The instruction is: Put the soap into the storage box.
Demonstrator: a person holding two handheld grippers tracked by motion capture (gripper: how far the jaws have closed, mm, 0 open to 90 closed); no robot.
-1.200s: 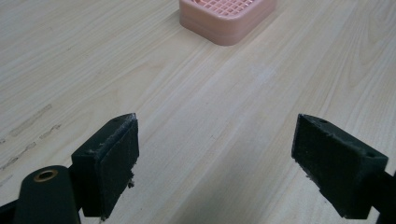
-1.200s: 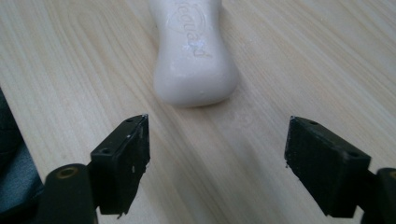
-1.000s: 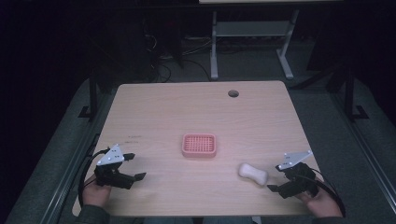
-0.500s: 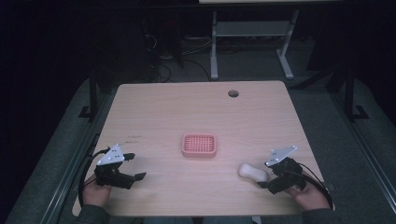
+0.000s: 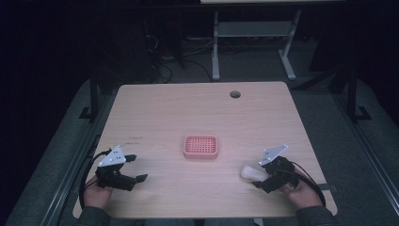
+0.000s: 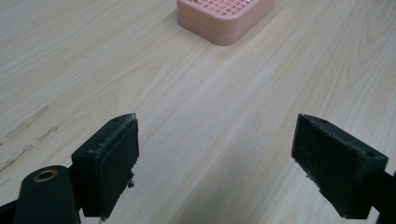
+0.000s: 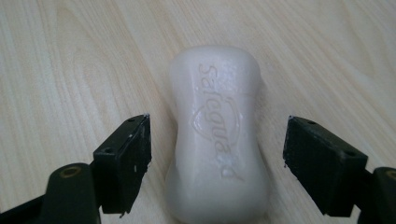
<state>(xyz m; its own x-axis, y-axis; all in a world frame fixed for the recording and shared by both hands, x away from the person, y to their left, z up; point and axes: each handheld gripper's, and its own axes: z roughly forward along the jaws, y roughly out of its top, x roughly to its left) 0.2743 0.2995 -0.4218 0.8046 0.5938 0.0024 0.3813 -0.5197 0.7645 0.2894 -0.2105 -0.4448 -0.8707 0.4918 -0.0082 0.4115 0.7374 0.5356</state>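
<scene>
White soap bar (image 7: pixel 218 135), embossed with a brand name, lying flat on the wooden table (image 5: pixel 197 113) near its front right edge. In the right gripper view the bar sits between the two black jaws of the right gripper (image 7: pixel 217 163), its long axis running along the line of sight, so the jaws flank its narrow waist; a gap of bare wood shows on either side, and the jaws stand spread, touching nothing. The waist is judged the natural place for a closing grasp. In the high view the soap bar (image 5: pixel 251 172) lies directly ahead of the right gripper (image 5: pixel 263 176), toward the table's middle. Pink grid-topped soap dish (image 5: pixel 200 146) stands at the table's centre, well apart from the bar, to the bar's left and farther from the person. Left gripper (image 5: pixel 134 168), held at the front left corner, is likewise spread wide and empty, its jaws aimed across bare wood toward the dish. Tabletop pale woodgrain, with a round cable hole (image 5: pixel 235 94) near the far edge; surrounding room dark, a white desk frame (image 5: pixel 249 42) and cables beyond
</scene>
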